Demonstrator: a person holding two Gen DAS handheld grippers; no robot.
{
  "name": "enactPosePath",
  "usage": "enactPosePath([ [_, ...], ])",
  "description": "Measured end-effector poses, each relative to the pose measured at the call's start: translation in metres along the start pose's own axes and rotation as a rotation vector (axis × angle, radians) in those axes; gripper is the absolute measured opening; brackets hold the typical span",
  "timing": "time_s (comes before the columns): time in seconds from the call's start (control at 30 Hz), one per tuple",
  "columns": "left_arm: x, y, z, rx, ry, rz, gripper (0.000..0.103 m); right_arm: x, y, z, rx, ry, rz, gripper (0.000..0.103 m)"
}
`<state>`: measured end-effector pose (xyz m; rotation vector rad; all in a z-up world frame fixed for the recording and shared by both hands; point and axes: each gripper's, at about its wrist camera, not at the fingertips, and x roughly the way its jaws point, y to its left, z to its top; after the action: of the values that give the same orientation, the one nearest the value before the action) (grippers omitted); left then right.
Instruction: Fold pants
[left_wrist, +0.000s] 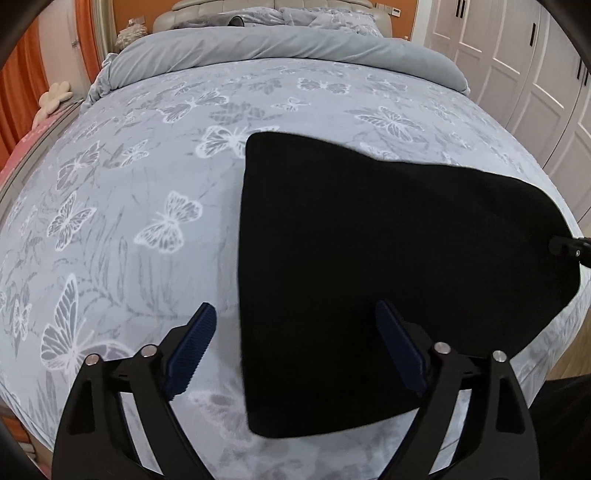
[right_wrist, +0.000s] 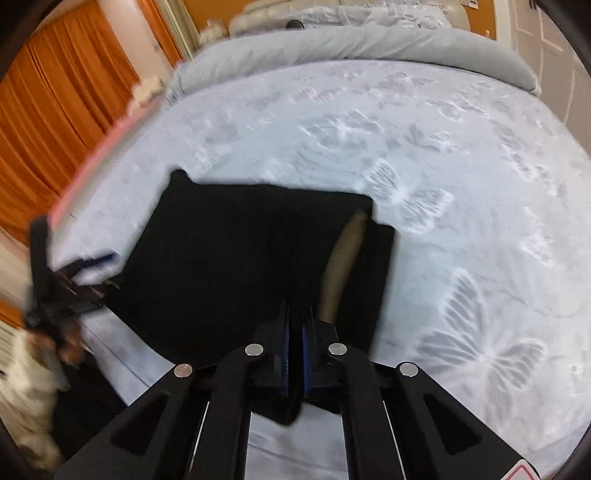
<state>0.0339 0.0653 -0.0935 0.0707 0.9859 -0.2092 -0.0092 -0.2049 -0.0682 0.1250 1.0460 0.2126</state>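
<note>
The black pants lie folded on the butterfly-print bed, near its front edge. My left gripper is open and hovers over the pants' left edge, one finger over the bedspread, the other over the fabric. My right gripper is shut on the near edge of the pants and holds that fabric. A tan inner lining shows at a fold just beyond the right fingers. The right gripper's tip also shows at the right edge of the left wrist view. The left gripper shows blurred in the right wrist view.
The grey-blue butterfly bedspread covers the bed. A rolled grey duvet and pillows lie at the far end. White wardrobe doors stand to the right. Orange curtains hang to the left. The bed's front edge runs just below the pants.
</note>
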Motion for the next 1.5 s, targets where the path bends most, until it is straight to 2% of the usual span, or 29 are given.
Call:
enactPosePath([
  [0.03,0.000,0.001,-0.002,0.001,-0.001,0.002,0.092,0.019,-0.006,-0.004,0.000,0.076,-0.037,0.009],
  [0.07,0.001,0.003,-0.004,0.004,0.000,0.003,0.093,0.027,-0.007,-0.006,0.001,0.103,-0.037,0.014],
  [0.1,0.002,0.006,-0.006,0.006,0.005,0.007,0.093,0.026,-0.007,-0.004,0.003,0.088,-0.042,0.021],
  [0.13,0.002,0.009,-0.007,-0.002,0.008,0.015,0.093,0.019,-0.005,0.001,0.004,0.057,-0.050,0.038],
  [0.17,0.001,0.013,-0.007,-0.016,0.006,0.019,0.092,0.006,-0.003,0.009,0.002,-0.009,-0.064,0.046],
  [0.2,-0.001,0.016,-0.006,-0.032,0.003,0.018,0.092,-0.005,-0.004,0.015,0.009,-0.085,-0.080,0.063],
  [0.23,-0.004,0.020,-0.005,-0.050,-0.003,0.014,0.092,-0.012,-0.007,0.023,0.029,-0.151,-0.098,0.071],
  [0.3,-0.008,0.024,-0.002,-0.081,-0.021,-0.003,0.092,-0.007,-0.015,0.043,0.073,-0.186,-0.093,0.071],
  [0.37,-0.010,0.023,0.003,-0.094,-0.030,-0.010,0.092,0.016,-0.025,0.061,0.125,-0.144,-0.058,0.071],
  [0.4,-0.010,0.023,0.004,-0.096,-0.031,-0.011,0.092,0.031,-0.029,0.066,0.140,-0.108,-0.045,0.066],
  [0.43,-0.010,0.021,0.005,-0.097,-0.030,-0.015,0.092,0.048,-0.030,0.070,0.141,-0.061,-0.023,0.025],
  [0.47,-0.008,0.018,0.007,-0.095,-0.023,-0.019,0.092,0.066,-0.028,0.073,0.132,0.000,0.031,0.003],
  [0.53,-0.005,0.013,0.008,-0.087,-0.012,-0.020,0.092,0.062,-0.016,0.077,0.131,-0.019,0.027,0.004],
  [0.57,-0.005,0.011,0.008,-0.081,-0.010,-0.020,0.092,0.038,-0.005,0.083,0.111,-0.097,0.028,0.004],
  [0.63,-0.001,0.004,0.006,-0.053,-0.003,0.004,0.092,0.011,-0.001,0.083,0.115,-0.173,0.039,0.003],
  [0.67,0.002,0.002,0.005,-0.038,0.002,0.023,0.092,0.012,-0.005,0.082,0.112,-0.171,-0.014,0.003],
  [0.7,0.007,-0.001,0.004,-0.015,0.008,0.048,0.094,0.027,-0.013,0.081,0.114,-0.126,-0.073,0.004],
  [0.73,0.009,-0.002,0.002,-0.008,0.005,0.049,0.094,0.059,-0.023,0.074,0.131,-0.007,-0.112,0.006],
  [0.77,0.010,-0.003,0.002,-0.007,0.002,0.050,0.094,0.074,-0.029,0.069,0.145,0.041,-0.122,0.006],
  [0.8,0.009,-0.003,0.002,-0.005,-0.002,0.046,0.094,0.072,-0.030,0.067,0.157,0.021,-0.115,0.006],
  [0.9,-0.007,-0.001,0.003,-0.008,-0.044,0.023,0.093,0.019,-0.020,0.066,0.156,-0.090,-0.053,0.022],
  [0.93,-0.018,0.000,0.002,-0.011,-0.076,-0.020,0.093,0.003,-0.018,0.062,0.145,-0.112,-0.026,0.037],
  [1.0,-0.034,-0.003,0.001,-0.004,-0.118,-0.092,0.095,-0.028,-0.019,0.040,0.113,-0.133,0.017,0.057],
  [1.03,-0.042,-0.007,-0.001,0.011,-0.139,-0.131,0.096,-0.032,-0.019,0.031,0.104,-0.114,0.044,0.059],
  [1.17,-0.052,-0.045,-0.009,0.149,-0.181,-0.220,0.096,-0.036,-0.024,-0.015,0.115,-0.014,0.221,0.059],
  [1.3,-0.045,-0.097,-0.017,0.291,-0.175,-0.284,0.096,-0.014,-0.024,-0.037,0.137,0.103,0.270,0.057],
  [1.37,-0.039,-0.123,-0.021,0.358,-0.173,-0.298,0.096,0.002,-0.028,-0.042,0.181,0.154,0.292,0.044],
  [1.4,-0.035,-0.139,-0.025,0.400,-0.172,-0.291,0.096,0.010,-0.030,-0.042,0.199,0.181,0.311,0.023],
  [1.5,-0.019,-0.171,-0.033,0.500,-0.178,-0.239,0.096,0.022,-0.037,-0.036,0.243,0.194,0.342,0.011],
])
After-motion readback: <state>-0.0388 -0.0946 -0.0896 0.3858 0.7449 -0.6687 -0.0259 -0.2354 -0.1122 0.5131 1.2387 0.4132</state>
